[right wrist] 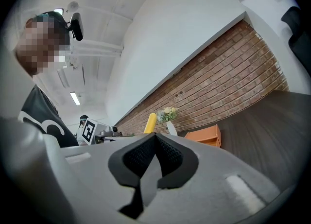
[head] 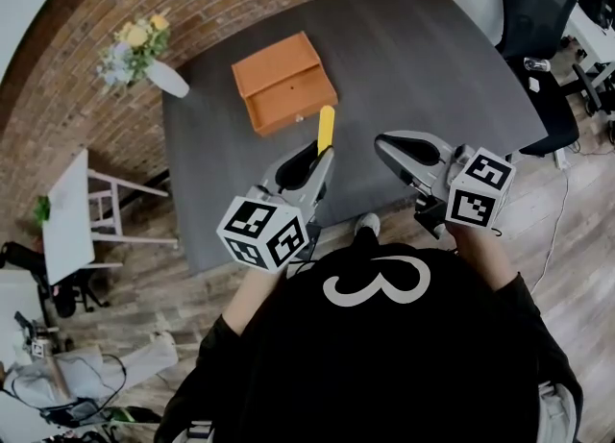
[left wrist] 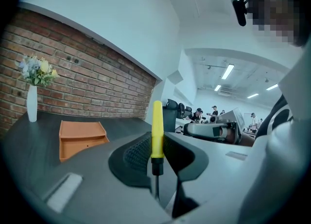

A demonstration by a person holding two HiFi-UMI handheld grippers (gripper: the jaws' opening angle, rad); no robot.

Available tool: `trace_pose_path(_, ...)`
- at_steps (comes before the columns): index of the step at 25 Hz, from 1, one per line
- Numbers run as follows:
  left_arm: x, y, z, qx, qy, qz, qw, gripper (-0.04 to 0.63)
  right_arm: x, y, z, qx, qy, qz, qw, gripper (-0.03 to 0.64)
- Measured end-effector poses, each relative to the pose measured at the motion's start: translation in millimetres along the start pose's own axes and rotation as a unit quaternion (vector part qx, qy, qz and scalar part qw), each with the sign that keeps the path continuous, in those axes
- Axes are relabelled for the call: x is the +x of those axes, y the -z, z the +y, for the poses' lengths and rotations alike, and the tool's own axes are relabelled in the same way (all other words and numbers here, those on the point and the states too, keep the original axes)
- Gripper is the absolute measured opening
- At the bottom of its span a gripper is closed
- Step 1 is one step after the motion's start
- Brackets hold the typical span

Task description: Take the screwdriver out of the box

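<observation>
The screwdriver has a yellow handle and a black collar. It stands upright in my left gripper, out of the orange box and above the table's near half. In the left gripper view the jaws are shut on the screwdriver at its collar and shaft, handle pointing up past the left gripper. The box lies open on the table behind. My right gripper hangs to the right, level with the left one. Its pads meet in the right gripper, with nothing between them.
A dark grey table carries the box and a white vase of flowers at its far left corner. A brick wall runs behind. Black office chairs stand to the right, and a white stand to the left.
</observation>
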State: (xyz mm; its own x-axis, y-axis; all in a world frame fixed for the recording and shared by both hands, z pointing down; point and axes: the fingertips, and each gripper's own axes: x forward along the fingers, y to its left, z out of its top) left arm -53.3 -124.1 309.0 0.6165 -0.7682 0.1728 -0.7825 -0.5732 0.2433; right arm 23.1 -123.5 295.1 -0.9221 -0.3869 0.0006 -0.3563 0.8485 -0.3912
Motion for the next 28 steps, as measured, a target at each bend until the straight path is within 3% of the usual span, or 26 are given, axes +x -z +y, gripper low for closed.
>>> trace_pose_path(11, -0.9, -10.2, -1.4, 0.014, 0.001, -0.002, 0.9999, 0.092, 4.1, -4.8, 4.2, -0.009, -0.001, 0.002, 1.0, 0.002)
trace_pose_path(28, -2.0, 4.1, 5.3, 0.0, -0.001, 0.009, 1.0, 0.092, 12.9, 13.7, -0.7, 0.016, -0.003, 0.014, 1.0, 0.002)
